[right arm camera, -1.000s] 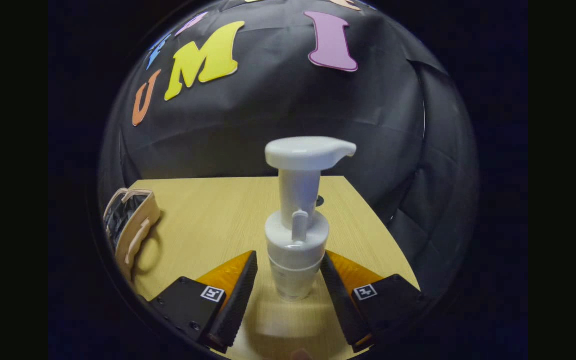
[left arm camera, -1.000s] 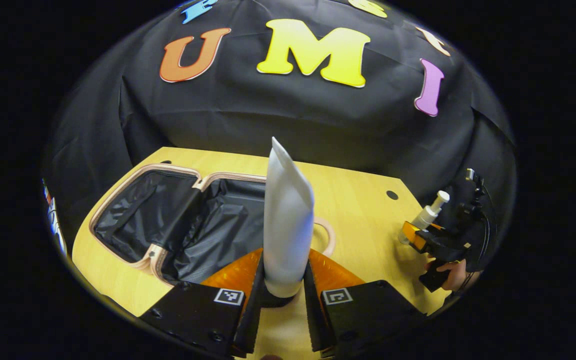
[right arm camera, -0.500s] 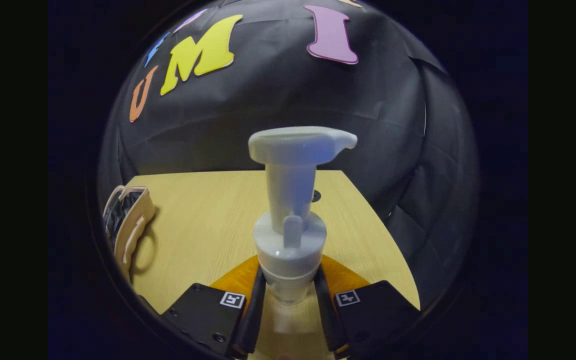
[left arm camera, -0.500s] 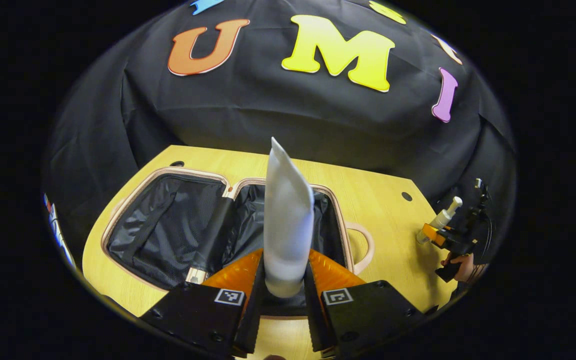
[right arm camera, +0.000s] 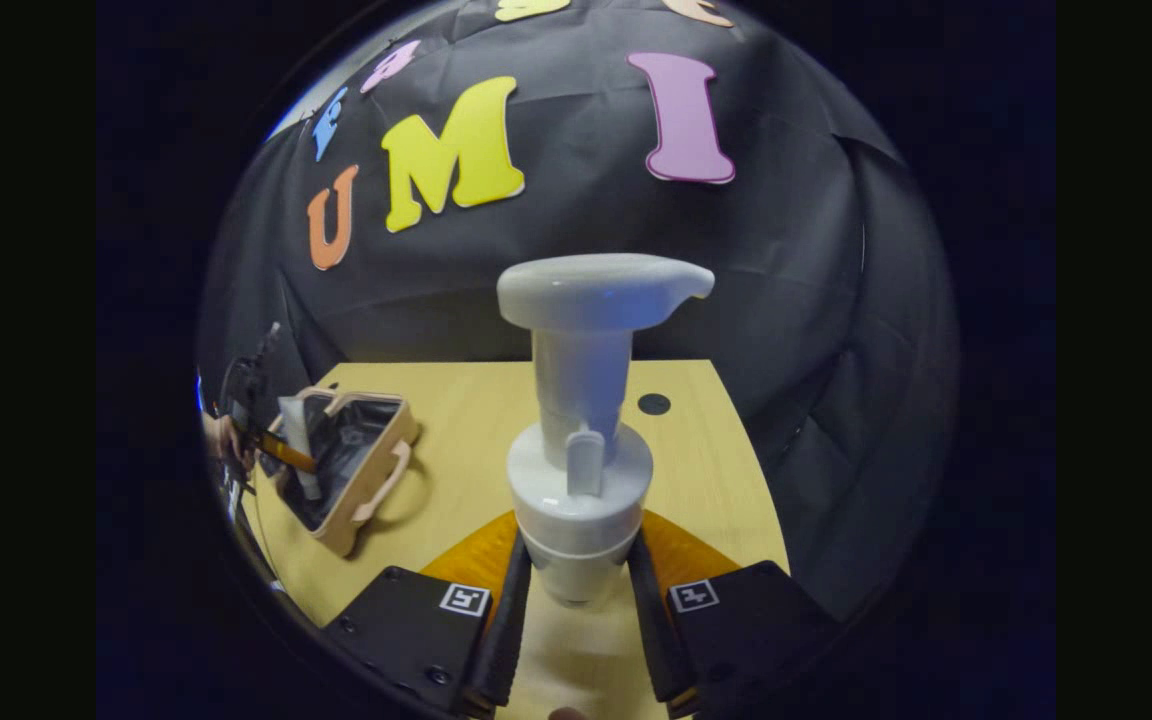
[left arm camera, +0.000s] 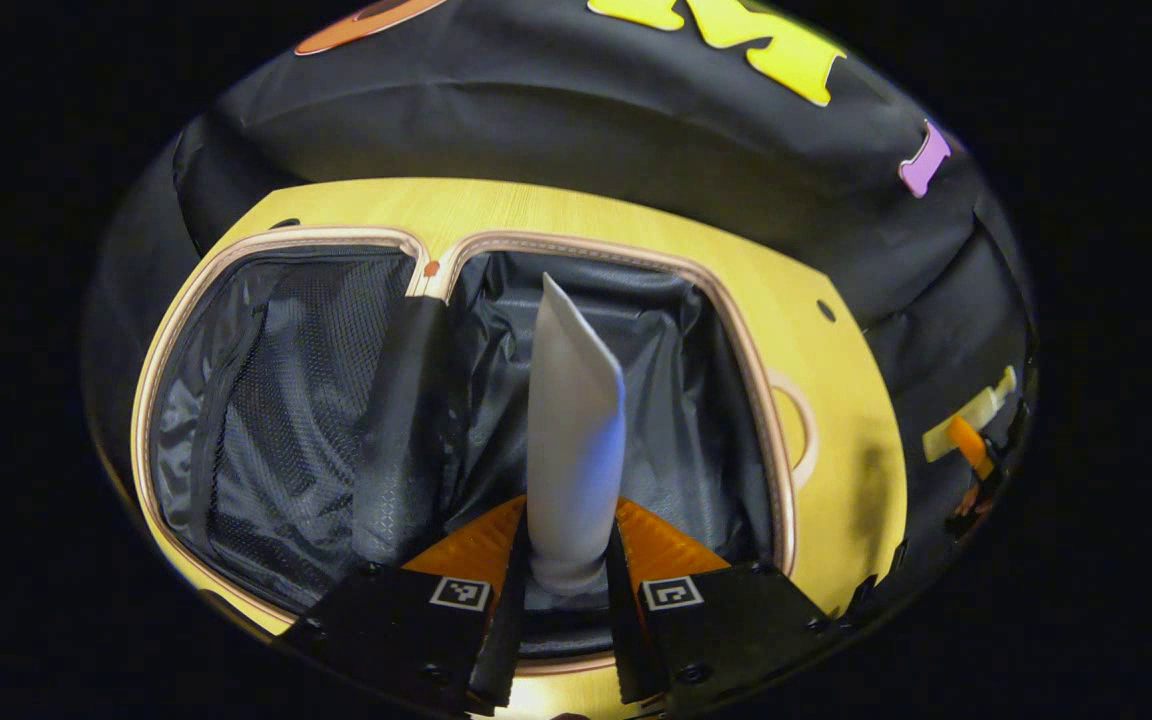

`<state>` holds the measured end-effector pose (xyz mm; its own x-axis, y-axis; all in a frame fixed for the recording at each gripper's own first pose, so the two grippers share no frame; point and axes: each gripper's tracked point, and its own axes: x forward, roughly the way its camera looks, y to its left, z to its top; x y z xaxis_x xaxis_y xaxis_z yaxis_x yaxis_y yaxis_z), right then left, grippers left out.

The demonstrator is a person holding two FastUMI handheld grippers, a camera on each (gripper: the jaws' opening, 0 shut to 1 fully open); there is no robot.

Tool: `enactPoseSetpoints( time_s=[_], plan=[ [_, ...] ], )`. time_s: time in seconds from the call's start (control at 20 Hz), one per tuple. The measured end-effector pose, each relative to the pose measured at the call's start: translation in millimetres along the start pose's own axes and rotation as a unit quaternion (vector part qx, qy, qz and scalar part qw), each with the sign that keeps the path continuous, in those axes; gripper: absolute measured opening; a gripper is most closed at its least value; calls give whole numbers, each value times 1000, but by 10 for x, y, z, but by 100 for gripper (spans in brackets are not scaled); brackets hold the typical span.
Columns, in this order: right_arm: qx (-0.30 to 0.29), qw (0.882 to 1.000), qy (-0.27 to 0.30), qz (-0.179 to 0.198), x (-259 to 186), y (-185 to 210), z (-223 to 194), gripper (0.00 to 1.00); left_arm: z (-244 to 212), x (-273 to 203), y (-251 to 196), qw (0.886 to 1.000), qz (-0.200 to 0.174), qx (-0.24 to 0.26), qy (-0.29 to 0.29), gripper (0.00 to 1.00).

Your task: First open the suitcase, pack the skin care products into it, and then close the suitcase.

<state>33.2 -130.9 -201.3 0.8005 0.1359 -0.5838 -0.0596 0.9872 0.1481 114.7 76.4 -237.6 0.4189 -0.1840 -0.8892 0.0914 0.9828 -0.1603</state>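
The left gripper (left arm camera: 564, 600) is clamped on a white tube (left arm camera: 572, 440), both fingers pressed against its lower end. The tube is held upright over the open suitcase (left arm camera: 236, 260), above the right-hand half, whose lining is black fabric. The other half is lined with black mesh, and a padded black divider is seen between the two. The suitcase has a tan rim and a tan handle (left arm camera: 804, 425) on its right side, and it lies flat on the yellow wooden table (left arm camera: 576, 205), taking up most of the left part of the top. A small dark hole (left arm camera: 825, 310) is seen in the table near its far right corner.

The right gripper (right arm camera: 578, 625) is closed on a white pump bottle (right arm camera: 584, 440), the fingers gripping the bottle's body just under its collar. The bottle is held upright, its nozzle pointing to the right, above the near right part of the table. In the right gripper view the suitcase (right arm camera: 361, 470) is seen well apart to the left, near the table's left edge, with the tube (right arm camera: 298, 440) and the left gripper (right arm camera: 271, 450) over it and a hand (right arm camera: 219, 440) behind. In the left gripper view the pump bottle (left arm camera: 971, 412) and the right gripper (left arm camera: 966, 440) are seen small at the far right edge, beyond the table's right side.
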Motion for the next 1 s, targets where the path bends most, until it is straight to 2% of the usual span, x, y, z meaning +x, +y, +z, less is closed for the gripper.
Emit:
enactPoseSetpoints(
  time_s=[0.1,0.35,0.6,0.7,0.75,0.8,0.85,0.9,0.95,1.0],
  plan=[
    [13,1000,-1,14,-172,119,47,46,-52,76,141,998,34,11,48,41],
    [12,999,-15,34,-403,435,176,48,-127,287,229,990,61,8,127,41],
    [-11,999,-5,49,-567,735,170,48,-156,360,207,988,51,-10,142,43],
    [-34,997,6,63,-564,975,155,48,-159,316,73,991,31,-33,127,49],
    [-38,997,10,72,-553,1090,160,48,-165,271,8,992,22,-39,119,57],
    [-40,995,16,89,-514,1291,174,48,-148,162,-41,994,13,-44,101,86],
    [-42,994,21,103,-481,1467,189,48,-122,49,-75,995,4,-53,80,90],
    [-49,991,24,119,-437,1678,231,48,-100,-77,-81,996,-3,-64,54,100],
    [-59,989,26,136,-379,1905,274,48,-82,-235,-82,997,-12,-75,26,94],
    [-71,985,32,154,-312,2133,312,48,-85,-430,-85,996,-18,-85,-4,94]
  ],
)
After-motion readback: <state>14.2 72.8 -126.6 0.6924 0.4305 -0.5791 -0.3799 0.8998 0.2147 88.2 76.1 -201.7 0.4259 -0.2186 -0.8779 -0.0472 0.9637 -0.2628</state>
